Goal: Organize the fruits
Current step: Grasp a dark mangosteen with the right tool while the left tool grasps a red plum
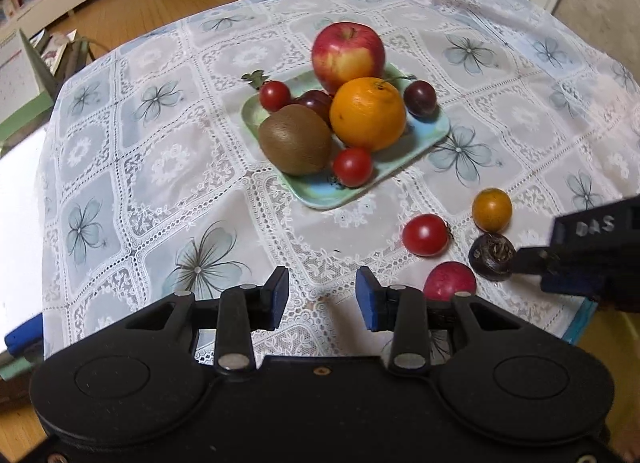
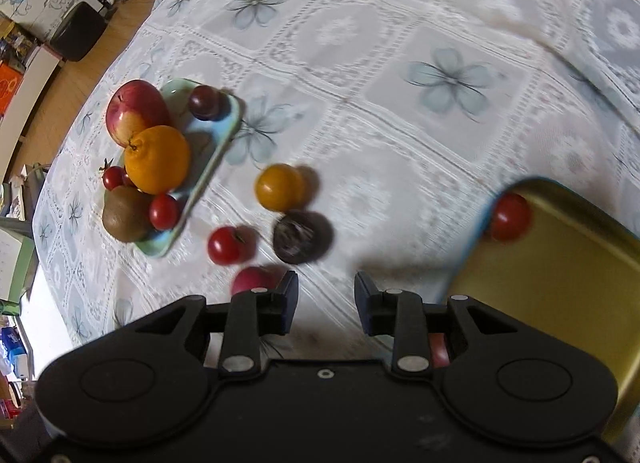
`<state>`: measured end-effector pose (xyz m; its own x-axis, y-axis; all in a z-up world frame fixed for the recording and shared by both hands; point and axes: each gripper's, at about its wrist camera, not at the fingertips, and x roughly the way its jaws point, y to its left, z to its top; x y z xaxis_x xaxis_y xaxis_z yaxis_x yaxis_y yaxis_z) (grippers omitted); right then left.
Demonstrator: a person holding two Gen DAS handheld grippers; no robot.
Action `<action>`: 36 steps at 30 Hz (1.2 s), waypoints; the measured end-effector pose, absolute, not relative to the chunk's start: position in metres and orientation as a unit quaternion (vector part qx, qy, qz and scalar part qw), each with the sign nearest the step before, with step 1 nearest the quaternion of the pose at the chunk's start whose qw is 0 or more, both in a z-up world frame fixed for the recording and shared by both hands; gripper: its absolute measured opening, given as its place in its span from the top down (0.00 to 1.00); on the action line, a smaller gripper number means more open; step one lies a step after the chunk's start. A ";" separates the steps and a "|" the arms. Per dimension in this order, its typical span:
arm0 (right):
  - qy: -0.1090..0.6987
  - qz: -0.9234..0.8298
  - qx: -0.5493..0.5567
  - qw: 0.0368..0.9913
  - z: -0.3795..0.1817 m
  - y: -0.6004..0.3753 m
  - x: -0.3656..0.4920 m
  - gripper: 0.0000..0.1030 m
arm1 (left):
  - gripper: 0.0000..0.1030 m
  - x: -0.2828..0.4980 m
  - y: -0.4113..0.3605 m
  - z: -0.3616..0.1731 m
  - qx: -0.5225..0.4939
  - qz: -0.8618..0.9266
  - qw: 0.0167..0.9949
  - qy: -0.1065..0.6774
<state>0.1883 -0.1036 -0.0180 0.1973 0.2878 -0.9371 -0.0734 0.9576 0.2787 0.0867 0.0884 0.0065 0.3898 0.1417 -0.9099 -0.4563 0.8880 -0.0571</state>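
A pale green tray [image 1: 434,135] holds an apple [image 1: 348,51], an orange [image 1: 367,113], a kiwi [image 1: 295,139], two cherry tomatoes and two dark plums. On the cloth to its right lie a yellow tomato [image 1: 492,209], a red tomato [image 1: 425,234], a dark round fruit [image 1: 493,256] and a pink-red fruit [image 1: 450,281]. My left gripper [image 1: 322,299] hangs open over bare cloth, left of the pink-red fruit. My right gripper [image 2: 326,299] is open and empty; the pink-red fruit [image 2: 256,279] is just outside its left finger. Its fingers [image 1: 532,261] reach next to the dark fruit.
A yellow tray [image 2: 560,271] sits at the right, with a red tomato [image 2: 511,216] against its near-left rim. The lace tablecloth [image 2: 400,63] covers the table; its edge drops to a wooden floor [image 1: 168,3] on the left.
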 end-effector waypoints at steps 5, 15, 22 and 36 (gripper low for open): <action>0.615 0.124 0.074 0.775 -0.020 -0.079 0.197 0.66 | 0.55 0.085 0.095 0.005 -0.164 0.188 0.816 0.521; 0.598 0.104 0.017 0.795 -0.040 -0.043 0.203 0.61 | 0.55 0.086 0.096 0.004 -0.166 0.188 0.815 0.522; 0.599 0.096 -0.006 0.795 -0.051 -0.043 0.206 0.56 | 0.55 0.086 0.095 0.002 -0.164 0.182 0.815 0.525; 0.589 0.124 -0.051 0.797 -0.057 -0.031 0.199 0.55 | 0.55 0.090 0.090 -0.004 -0.152 0.172 0.812 0.536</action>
<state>0.1993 -0.0314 -0.0565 0.2757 0.1386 -0.9512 -0.2583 0.9638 0.0656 0.0895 0.0901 -0.0040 0.3662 0.1165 -0.9232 -0.4430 0.8943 -0.0629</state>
